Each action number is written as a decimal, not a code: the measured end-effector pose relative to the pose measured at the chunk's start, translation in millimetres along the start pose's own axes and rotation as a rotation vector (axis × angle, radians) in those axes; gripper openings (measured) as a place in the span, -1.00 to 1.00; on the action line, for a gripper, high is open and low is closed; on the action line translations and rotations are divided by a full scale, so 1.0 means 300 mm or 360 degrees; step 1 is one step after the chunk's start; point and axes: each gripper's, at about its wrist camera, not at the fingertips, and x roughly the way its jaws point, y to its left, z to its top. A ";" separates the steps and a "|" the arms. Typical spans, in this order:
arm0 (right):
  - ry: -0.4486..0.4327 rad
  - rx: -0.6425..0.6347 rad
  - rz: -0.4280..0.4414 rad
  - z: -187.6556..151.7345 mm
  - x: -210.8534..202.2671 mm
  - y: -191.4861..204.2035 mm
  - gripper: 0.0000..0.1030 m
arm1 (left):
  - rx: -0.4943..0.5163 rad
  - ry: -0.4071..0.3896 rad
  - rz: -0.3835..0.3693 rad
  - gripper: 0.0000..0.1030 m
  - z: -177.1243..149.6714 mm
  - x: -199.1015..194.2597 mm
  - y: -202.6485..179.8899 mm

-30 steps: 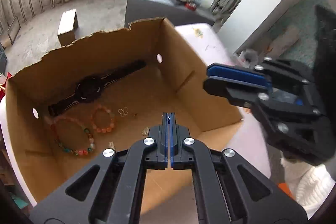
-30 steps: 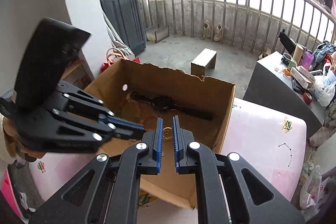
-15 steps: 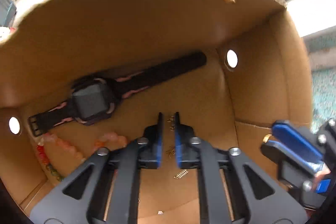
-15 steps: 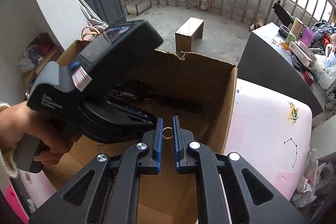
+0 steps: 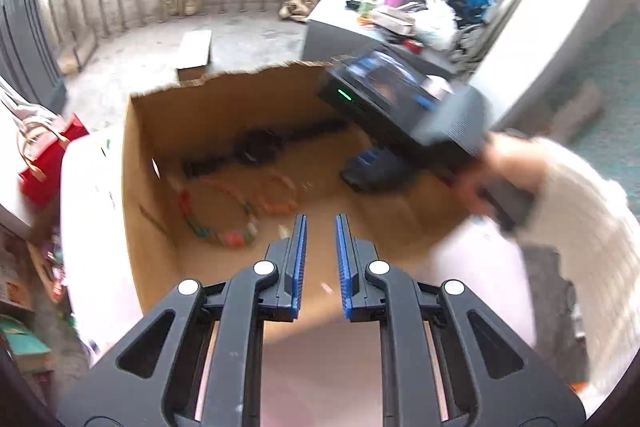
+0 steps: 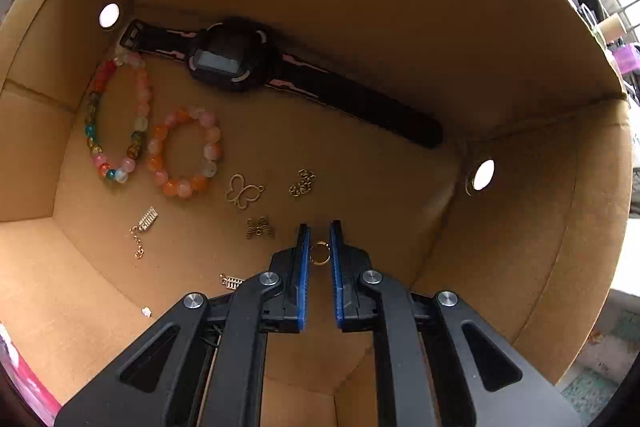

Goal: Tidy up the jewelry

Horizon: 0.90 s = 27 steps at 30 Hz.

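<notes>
So the cardboard box (image 6: 520, 227) on the pink worktop (image 5: 92, 211) already holds most of the haul: black watch (image 6: 236, 55) along the far wall, multicolour bead bracelet (image 6: 116, 119) and orange bead bracelet (image 6: 184, 151) at the left, then the butterfly outline charm (image 6: 242, 191) and a few other small charms. Right gripper (image 6: 320, 239) is down inside the box with its jaws opening around the little gold ring (image 6: 319, 253), pads no longer pressing it, so that drop looks about done. Left gripper (image 5: 320, 227) sits above the box, slightly spread, nothing between its pads. Can't see any more jewelry left outside. No readable brands or writing anywhere.
</notes>
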 end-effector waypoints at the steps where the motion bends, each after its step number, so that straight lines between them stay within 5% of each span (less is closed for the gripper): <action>1: 0.0000 -0.0016 -0.0029 0.001 0.000 0.007 -0.50 | 0.0015 0.0008 -0.0045 -0.73 -0.046 -0.030 -0.017; 5: -0.0139 0.0019 0.0013 -0.025 -0.070 0.009 -0.23 | 0.0053 -0.0038 -0.0136 -0.67 -0.185 -0.050 -0.085; 8: -0.0364 0.0068 0.0055 -0.080 -0.185 -0.005 -0.23 | 0.0247 -0.0191 0.0065 -0.64 -0.273 0.054 -0.190; 11: -0.0581 0.0135 0.0101 -0.181 -0.301 -0.024 -0.23 | 0.0491 -0.0169 0.0202 -0.52 -0.323 0.185 -0.263; 15: -0.0845 0.0176 0.0292 -0.371 -0.401 -0.058 -0.23 | 0.0536 -0.0082 0.0281 -0.48 -0.333 0.328 -0.269; 19: -0.0930 0.0168 0.0343 -0.494 -0.401 -0.076 -0.23 | 0.0346 -0.0031 0.0245 -0.48 -0.320 0.382 -0.203; 23: -0.0901 0.0126 0.0355 -0.566 -0.382 -0.058 -0.23 | 0.0331 -0.0063 0.0257 -0.50 -0.324 0.386 -0.197; 27: -0.0908 0.0122 0.0355 -0.570 -0.350 -0.064 -0.23 | 0.0290 -0.0097 0.0329 -0.86 -0.325 0.396 -0.178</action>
